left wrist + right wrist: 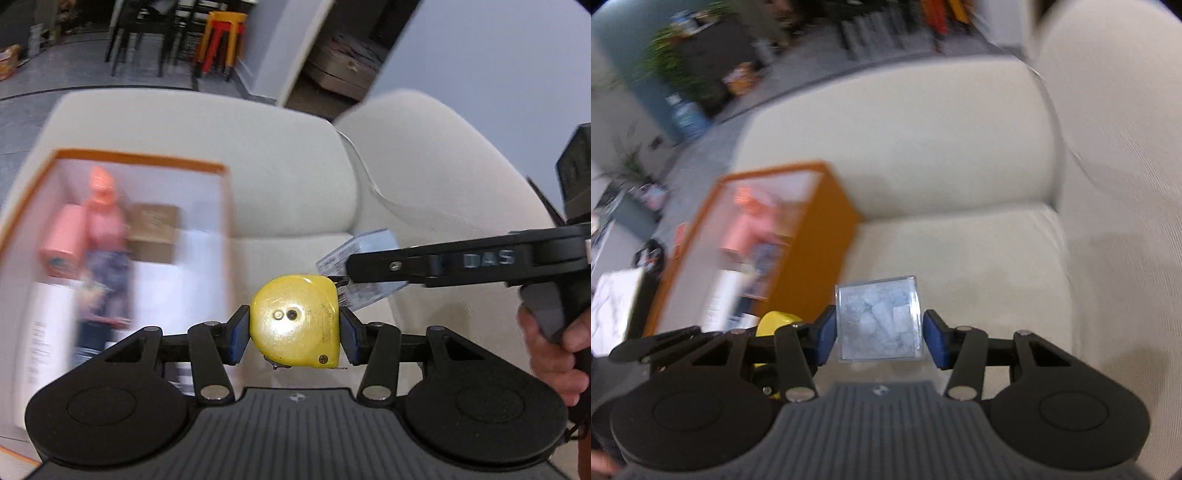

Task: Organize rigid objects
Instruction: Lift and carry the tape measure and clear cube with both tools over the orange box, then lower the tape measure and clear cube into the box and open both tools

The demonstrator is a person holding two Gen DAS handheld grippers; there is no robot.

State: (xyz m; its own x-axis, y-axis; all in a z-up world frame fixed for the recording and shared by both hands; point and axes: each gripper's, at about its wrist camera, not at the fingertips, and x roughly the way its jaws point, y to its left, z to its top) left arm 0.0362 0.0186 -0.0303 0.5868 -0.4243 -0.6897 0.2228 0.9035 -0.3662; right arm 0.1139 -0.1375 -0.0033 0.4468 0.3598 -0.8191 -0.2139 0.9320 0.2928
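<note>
An orange box (140, 158) of sorted items waits on a cream sofa (295, 177) as the left gripper (293, 328), clamped on a yellow tape measure (295, 321), and the right gripper (879, 332), gripping a clear case (879, 317), hold both aloft, seemingly bound for it.

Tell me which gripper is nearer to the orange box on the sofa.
Left. The left gripper, shut on the yellow tape measure, is right beside the orange box. The right gripper, holding the clear case, sits beyond it, farther from the box.
</note>
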